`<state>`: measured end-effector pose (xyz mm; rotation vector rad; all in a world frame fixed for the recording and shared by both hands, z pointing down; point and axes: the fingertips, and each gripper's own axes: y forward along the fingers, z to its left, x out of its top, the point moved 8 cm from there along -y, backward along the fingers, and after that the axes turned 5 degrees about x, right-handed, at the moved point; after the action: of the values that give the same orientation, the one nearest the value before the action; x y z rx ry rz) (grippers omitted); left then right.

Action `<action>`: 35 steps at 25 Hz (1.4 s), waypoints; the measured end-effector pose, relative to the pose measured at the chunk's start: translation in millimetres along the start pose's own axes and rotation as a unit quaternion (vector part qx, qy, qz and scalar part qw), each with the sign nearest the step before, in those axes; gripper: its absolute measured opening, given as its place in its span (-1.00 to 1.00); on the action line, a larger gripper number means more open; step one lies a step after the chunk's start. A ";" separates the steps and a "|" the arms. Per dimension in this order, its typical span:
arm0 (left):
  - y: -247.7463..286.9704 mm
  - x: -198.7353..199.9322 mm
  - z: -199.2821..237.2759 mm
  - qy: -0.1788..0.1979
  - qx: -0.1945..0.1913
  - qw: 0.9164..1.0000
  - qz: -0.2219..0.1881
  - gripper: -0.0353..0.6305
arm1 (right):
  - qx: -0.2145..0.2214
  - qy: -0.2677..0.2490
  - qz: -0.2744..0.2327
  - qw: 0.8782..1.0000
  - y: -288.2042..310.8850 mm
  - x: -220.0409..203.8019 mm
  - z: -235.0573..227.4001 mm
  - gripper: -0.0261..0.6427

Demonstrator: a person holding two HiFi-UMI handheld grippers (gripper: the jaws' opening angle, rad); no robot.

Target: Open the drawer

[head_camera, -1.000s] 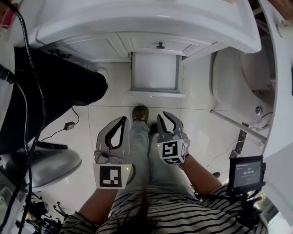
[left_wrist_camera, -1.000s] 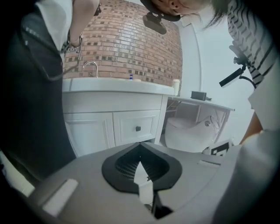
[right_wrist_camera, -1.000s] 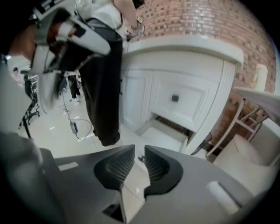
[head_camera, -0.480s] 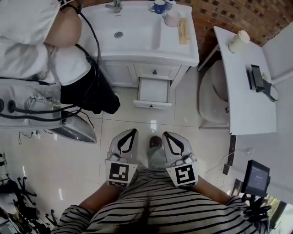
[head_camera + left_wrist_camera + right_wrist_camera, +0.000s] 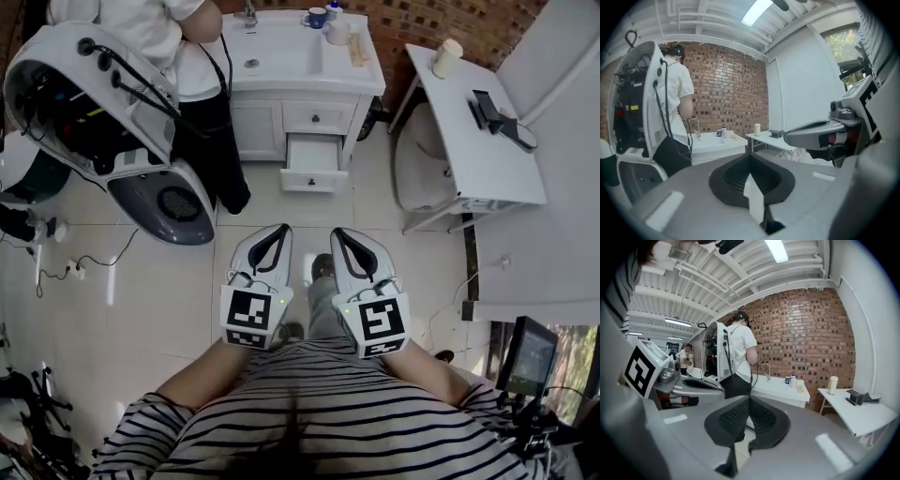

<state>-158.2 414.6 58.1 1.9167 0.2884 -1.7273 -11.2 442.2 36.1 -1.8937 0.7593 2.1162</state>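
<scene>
The white vanity stands far ahead against the brick wall. Its lower drawer is pulled out over the tiled floor; the drawer above it, with a dark knob, is closed. Both grippers hang close to my striped shirt, well back from the drawer. My left gripper is shut with nothing in it, its tips meeting in the left gripper view. My right gripper is also shut and empty, pads together in the right gripper view. Each gripper view shows the vanity small and distant beyond the jaws.
A person in a white shirt and dark apron stands at the sink's left. A big white hooded machine fills the left floor. A white side table with a cup stands right, above a white basin. A small screen is at lower right.
The view has pulled up and far back from the drawer. Both grippers rose and drew away from it toward my body. The right jaws closed; the drawer stays pulled out.
</scene>
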 end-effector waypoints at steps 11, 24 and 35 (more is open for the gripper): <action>-83.1 15.1 -60.9 -0.022 -0.018 0.999 -0.026 -0.85 | 0.001 0.003 0.016 1.000 -87.1 6.2 54.7 -0.92; -72.5 26.3 -90.3 -0.004 -0.013 0.999 -0.031 -0.85 | 0.064 0.005 0.017 0.998 -90.5 9.8 43.0 -0.92; -78.5 28.7 -76.2 -0.001 0.002 0.999 -0.036 -0.85 | 0.086 -0.020 0.017 0.996 -75.5 17.7 57.1 -0.92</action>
<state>-127.7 514.0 13.6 1.9302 0.3569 -1.7769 -27.7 531.4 3.5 -1.7571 0.9387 2.0289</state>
